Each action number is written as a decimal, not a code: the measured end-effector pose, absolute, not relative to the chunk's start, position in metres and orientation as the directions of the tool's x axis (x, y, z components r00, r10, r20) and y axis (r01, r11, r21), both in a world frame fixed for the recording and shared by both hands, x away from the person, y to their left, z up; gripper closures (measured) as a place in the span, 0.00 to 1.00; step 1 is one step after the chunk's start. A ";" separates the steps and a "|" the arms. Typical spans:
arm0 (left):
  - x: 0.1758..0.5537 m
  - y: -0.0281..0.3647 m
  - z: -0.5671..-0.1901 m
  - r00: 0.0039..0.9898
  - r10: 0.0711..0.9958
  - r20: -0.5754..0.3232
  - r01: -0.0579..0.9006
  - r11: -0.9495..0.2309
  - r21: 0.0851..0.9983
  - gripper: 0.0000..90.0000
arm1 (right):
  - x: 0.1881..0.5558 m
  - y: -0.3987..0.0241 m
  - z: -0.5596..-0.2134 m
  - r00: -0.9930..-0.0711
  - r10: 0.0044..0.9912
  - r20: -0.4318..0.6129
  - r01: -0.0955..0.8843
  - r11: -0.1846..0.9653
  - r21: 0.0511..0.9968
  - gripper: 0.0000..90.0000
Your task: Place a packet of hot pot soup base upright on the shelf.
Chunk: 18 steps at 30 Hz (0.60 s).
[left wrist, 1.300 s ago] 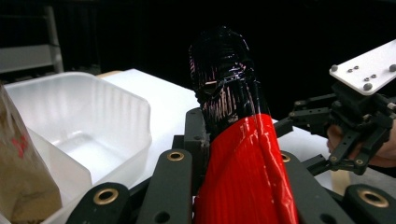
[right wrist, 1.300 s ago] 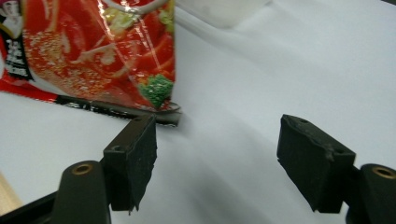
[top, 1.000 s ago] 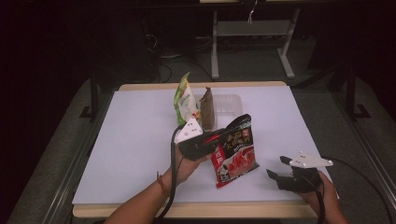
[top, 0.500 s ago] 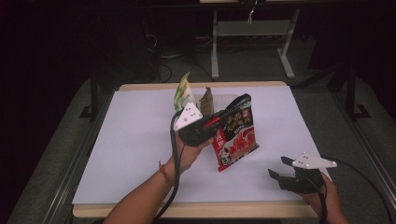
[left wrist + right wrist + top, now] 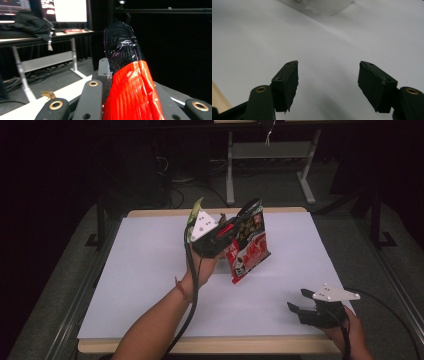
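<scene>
Above the middle of the table (image 5: 150,270), the left hand-held gripper (image 5: 227,232) pinches a red and black snack bag (image 5: 247,247) by its upper edge and holds it clear of the white surface, hanging tilted with its lower corner pointing down. In the left gripper view the bag (image 5: 130,92) rises straight from between the jaws, so the hold looks firm. Just behind it, near the far edge, stand a green packet (image 5: 194,217) and a clear tray, mostly hidden by the gripper. To do this carry well, I judge the bag should stay high enough that its dangling corner passes over the tray's wall without snagging, and the wrist should stay steady so the crinkled foil does not slide out of the pinch. Let go only once the bag is over its spot and low. The right hand-held gripper (image 5: 300,306) rests at the near right corner, jaws spread with nothing between them, well apart from the bag; it could steady the tray if needed
</scene>
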State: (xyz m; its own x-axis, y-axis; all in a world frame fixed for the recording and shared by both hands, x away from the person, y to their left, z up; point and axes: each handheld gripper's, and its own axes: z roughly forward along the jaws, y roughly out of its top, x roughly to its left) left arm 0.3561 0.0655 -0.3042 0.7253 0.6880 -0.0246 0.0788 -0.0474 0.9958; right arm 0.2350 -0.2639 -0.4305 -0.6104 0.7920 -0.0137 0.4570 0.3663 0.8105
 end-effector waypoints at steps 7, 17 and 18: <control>0.377 0.057 -0.301 0.674 0.738 -0.030 0.086 -0.038 0.996 0.87 | 0.235 -0.264 -0.431 -0.614 0.789 -0.012 0.457 0.368 0.810 0.37; 0.384 0.062 -0.289 0.631 0.776 -0.001 0.047 -0.037 0.998 0.87 | 0.234 -0.263 -0.431 -0.619 0.785 -0.012 0.457 0.371 0.808 0.37; 0.385 0.062 -0.288 0.625 0.781 0.002 0.047 -0.040 0.998 0.87 | 0.234 -0.262 -0.432 -0.619 0.786 -0.012 0.457 0.372 0.808 0.37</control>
State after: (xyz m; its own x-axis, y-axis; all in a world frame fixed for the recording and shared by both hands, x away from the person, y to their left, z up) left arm 0.3849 0.0624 -0.2881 0.6245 0.7810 0.0018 0.0470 -0.0399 0.9981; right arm 0.2342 -0.2624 -0.4316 -0.6187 0.7855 -0.0123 0.4565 0.3722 0.8081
